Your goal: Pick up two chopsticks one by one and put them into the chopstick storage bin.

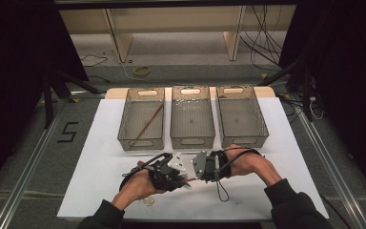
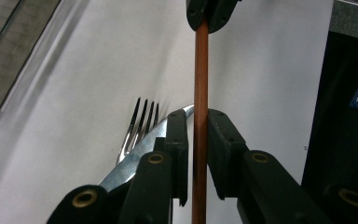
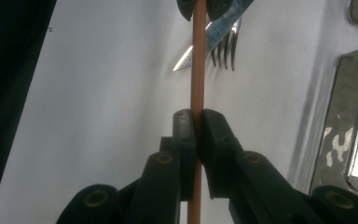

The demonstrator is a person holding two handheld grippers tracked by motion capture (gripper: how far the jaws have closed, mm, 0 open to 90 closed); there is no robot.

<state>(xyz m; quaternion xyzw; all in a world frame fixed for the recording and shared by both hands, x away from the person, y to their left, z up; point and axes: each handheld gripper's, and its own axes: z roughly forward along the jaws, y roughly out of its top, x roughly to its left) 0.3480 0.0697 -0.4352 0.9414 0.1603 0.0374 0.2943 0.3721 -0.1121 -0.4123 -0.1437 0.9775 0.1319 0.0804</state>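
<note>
The thin reddish-brown chopstick [image 3: 197, 60] spans between both grippers, above the white worktop [image 1: 100, 157]. Light, stiff, smooth and round, it probably rolls; gripping near its ends suits it. Left gripper [image 2: 197, 128] and right gripper [image 3: 196, 123] are both clamped on it. A steel fork [image 2: 140, 123] and knife [image 3: 214, 35] lie beneath.

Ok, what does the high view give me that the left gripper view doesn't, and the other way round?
High view: three bins in a row, a spare chopstick lying in the leftmost, and the person's left hand and right hand. Left gripper view: a fork and knife lying on the white sheet beneath the held chopstick, which the fingers of the left gripper close on. Both: left gripper and right gripper meeting over the sheet.
</note>
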